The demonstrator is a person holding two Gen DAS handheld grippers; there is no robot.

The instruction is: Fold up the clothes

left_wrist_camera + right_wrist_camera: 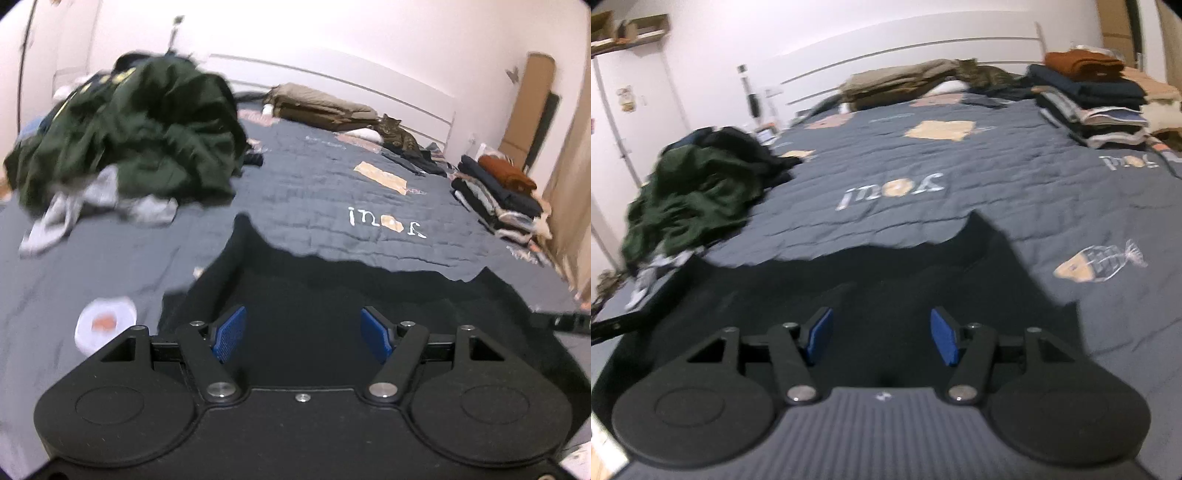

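- on the grey quilt (295, 184) lies a black garment (314, 295), spread flat beneath both grippers.
- left gripper (302, 334) and right gripper (882, 336): jaws apart, holding nothing.
- quilt lettering upside down, unreadable.
- folded stack (498, 195) far right.

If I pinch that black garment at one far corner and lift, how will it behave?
Probably floppy: the black garment lies flat on the bedspread with a wavy far edge, so it should drape and sag from one corner. It looks thin, likely light. Its matte cloth seems unlikely to slip from the left tool, whose jaws now stand open above it.
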